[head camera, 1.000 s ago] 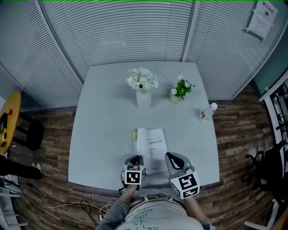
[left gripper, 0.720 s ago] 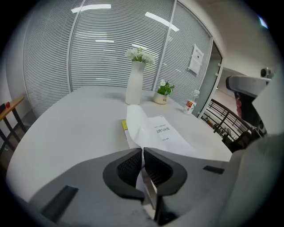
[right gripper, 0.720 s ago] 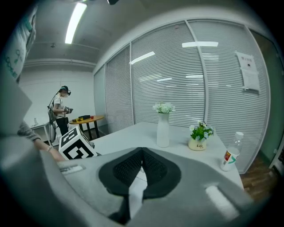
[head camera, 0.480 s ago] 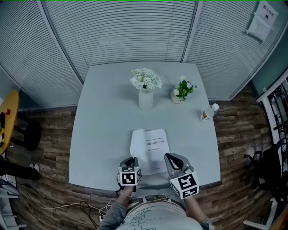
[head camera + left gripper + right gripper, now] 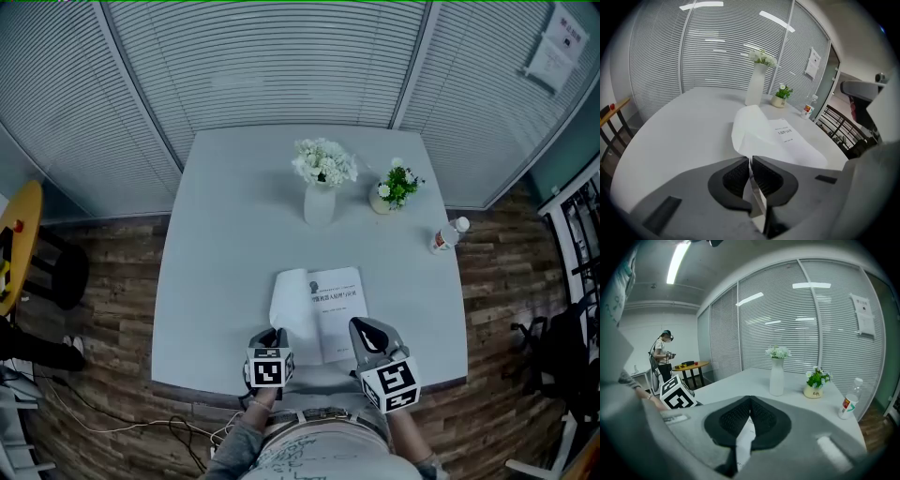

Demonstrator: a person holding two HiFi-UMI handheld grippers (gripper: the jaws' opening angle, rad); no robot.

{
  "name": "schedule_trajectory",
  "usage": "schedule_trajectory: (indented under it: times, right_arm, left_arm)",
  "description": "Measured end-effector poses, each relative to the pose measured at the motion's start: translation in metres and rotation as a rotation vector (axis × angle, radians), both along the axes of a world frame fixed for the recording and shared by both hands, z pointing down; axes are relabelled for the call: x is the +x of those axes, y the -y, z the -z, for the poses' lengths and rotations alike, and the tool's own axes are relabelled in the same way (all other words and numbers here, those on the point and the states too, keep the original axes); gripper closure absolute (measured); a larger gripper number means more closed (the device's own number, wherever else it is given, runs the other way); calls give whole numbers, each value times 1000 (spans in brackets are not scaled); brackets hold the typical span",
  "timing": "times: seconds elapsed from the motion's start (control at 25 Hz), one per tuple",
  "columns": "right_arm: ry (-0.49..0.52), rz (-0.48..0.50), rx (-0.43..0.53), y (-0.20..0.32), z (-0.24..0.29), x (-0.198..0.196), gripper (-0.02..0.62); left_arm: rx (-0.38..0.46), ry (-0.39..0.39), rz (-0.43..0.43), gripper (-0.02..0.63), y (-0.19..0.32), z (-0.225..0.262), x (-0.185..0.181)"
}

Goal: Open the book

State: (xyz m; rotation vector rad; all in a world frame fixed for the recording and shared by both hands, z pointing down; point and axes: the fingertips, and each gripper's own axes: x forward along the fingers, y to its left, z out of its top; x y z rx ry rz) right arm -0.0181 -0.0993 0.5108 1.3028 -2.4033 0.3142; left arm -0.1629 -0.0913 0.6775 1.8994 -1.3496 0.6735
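Vase (image 5: 319, 202): white flowers (image 5: 323, 161). Pot (image 5: 382, 200): green plant (image 5: 401, 181). Bottle (image 5: 449, 235): capped (contents unclear). Book (image 5: 342, 300), at table (image 5: 225, 234) near edge: left gripper (image 5: 278, 337) pinches its raised, curled leaf (image 5: 289, 305), jaws just easing apart; right gripper (image 5: 361, 328) clamps the near right edge.

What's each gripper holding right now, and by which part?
Left gripper pinches the turned cover by its near edge, with its fingers just easing apart. Right gripper pinches the book by its near right corner.
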Motion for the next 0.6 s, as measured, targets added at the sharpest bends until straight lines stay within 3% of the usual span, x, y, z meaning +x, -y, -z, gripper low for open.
schedule_trajectory:
  times: [0.28, 0.6]
  right_arm:
    - [-1, -12, 4, 2, -3, -24, 595]
    - [2, -62, 24, 9, 1, -41, 595]
  left_arm:
    - [-20, -7, 29, 580, -6, -8, -34]
    - [-51, 50, 32, 580, -13, -25, -81]
